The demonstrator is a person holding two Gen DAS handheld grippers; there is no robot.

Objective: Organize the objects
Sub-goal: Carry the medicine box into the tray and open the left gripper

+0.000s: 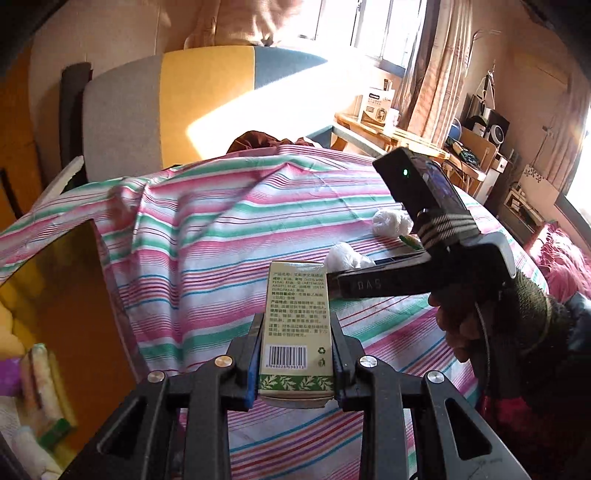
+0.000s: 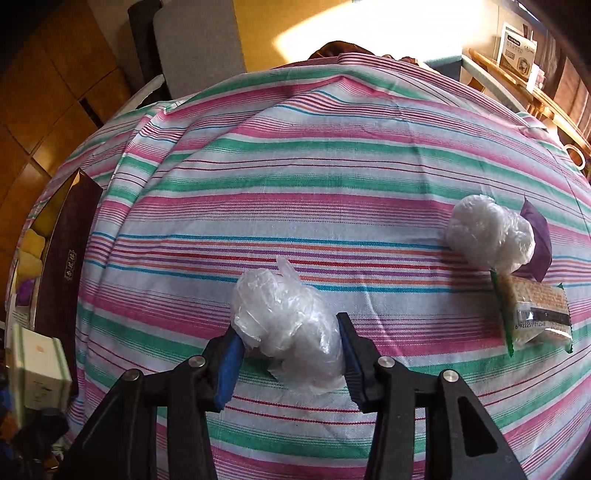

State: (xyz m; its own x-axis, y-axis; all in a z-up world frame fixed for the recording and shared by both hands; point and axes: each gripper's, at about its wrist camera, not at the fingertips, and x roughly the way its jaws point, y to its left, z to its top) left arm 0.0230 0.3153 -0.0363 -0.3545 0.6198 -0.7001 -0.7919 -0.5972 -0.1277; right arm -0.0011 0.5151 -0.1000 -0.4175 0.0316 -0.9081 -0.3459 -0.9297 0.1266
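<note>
Black plastic two-finger grippers, handheld, knit sleeve on right arm.
Left gripper (image 1: 295,354): black angular linkage arms with cut-outs, round silver screws at the pivots, blue rubber pads on the fingers (image 1: 252,365). Right gripper (image 2: 291,354): same build, same screws, blue ribbed pads. From the left wrist view, right unit's body is black with pale "DAS" lettering, a black camera box with a green light, striped cord wrapping. Right hand (image 1: 461,325): dark olive knit cuff, black shiny jacket sleeve.

Bright window (image 1: 373,29) glare, perhaps overexposed; warm sunlight, sharp centres, fisheye-bent dark corners.
</note>
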